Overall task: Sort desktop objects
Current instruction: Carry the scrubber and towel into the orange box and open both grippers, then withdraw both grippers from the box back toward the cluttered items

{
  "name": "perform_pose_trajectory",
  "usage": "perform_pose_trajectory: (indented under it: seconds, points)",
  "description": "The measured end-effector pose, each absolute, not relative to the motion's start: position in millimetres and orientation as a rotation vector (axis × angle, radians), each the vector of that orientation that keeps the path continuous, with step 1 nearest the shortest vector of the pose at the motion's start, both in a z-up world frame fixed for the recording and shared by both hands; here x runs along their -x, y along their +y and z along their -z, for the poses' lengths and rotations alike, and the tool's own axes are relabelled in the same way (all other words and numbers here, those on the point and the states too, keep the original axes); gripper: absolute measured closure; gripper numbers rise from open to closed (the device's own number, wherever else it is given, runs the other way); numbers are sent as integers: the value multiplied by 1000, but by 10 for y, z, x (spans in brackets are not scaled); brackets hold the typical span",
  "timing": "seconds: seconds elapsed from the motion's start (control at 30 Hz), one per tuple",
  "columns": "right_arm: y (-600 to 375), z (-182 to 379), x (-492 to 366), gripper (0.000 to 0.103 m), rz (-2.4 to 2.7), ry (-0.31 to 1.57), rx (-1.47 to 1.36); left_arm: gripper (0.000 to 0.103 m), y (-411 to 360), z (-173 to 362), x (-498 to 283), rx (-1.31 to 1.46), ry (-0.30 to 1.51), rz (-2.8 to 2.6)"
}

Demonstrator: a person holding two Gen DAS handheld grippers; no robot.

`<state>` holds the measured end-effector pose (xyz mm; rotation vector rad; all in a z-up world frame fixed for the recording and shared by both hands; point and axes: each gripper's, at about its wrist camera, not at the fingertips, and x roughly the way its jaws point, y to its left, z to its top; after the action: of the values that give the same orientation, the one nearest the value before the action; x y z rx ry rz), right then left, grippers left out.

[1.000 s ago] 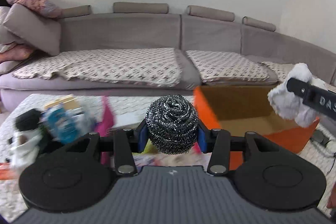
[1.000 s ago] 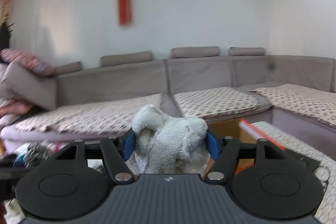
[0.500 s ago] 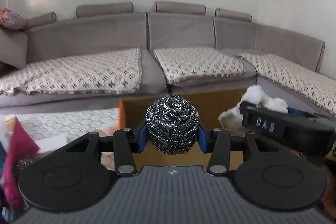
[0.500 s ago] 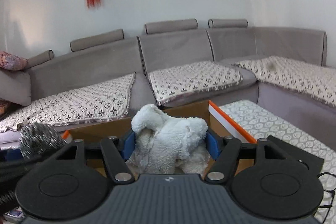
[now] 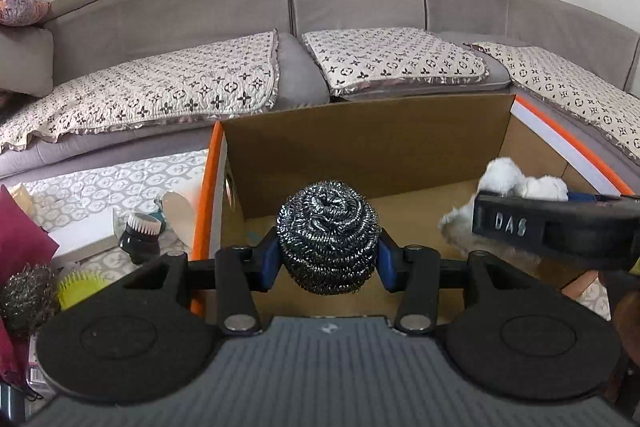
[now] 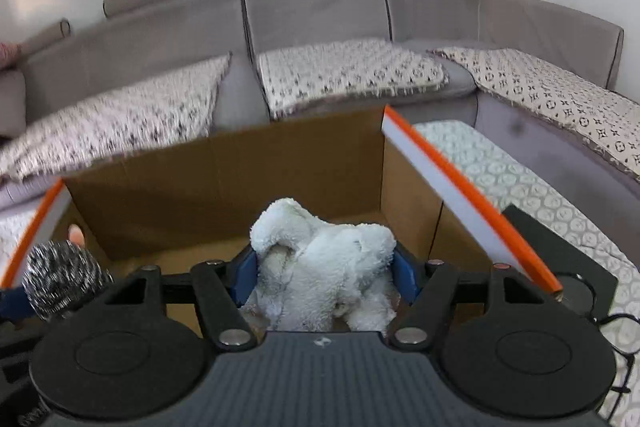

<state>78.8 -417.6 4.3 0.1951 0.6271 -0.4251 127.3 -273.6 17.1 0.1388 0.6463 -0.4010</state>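
Steel scourer clamped, white cloth hiding box floor

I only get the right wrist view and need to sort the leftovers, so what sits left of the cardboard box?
Observer: A small black brush stands on the table just outside the box's orange left edge.
Operator: Anything else there?
Observer: A second steel scourer lies beside a yellow brush, nearer the camera.
Operator: Is the left gripper's scourer over the box?
Observer: Yes, the left gripper holds its scourer above the box floor.

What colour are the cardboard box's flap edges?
Orange, on the cardboard box; clearest in the left wrist view.
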Motion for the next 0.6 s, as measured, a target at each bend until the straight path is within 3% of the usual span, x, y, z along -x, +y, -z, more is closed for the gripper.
perform_pose_trajectory:
  seconds: [0.43, 0.57, 0.6]
  points:
    - [-4207, -92, -652, 35, 412, 685, -240, 52, -2588, -302, -1008, -142, 661, 451]
    - [-4202, -94, -620, 30, 416, 668, -236, 24, -2729, -410, -865, -122, 626, 435]
    - [-4210, -89, -612, 30, 418, 665, -232, 22, -2709, -419, -852, -119, 624, 438]
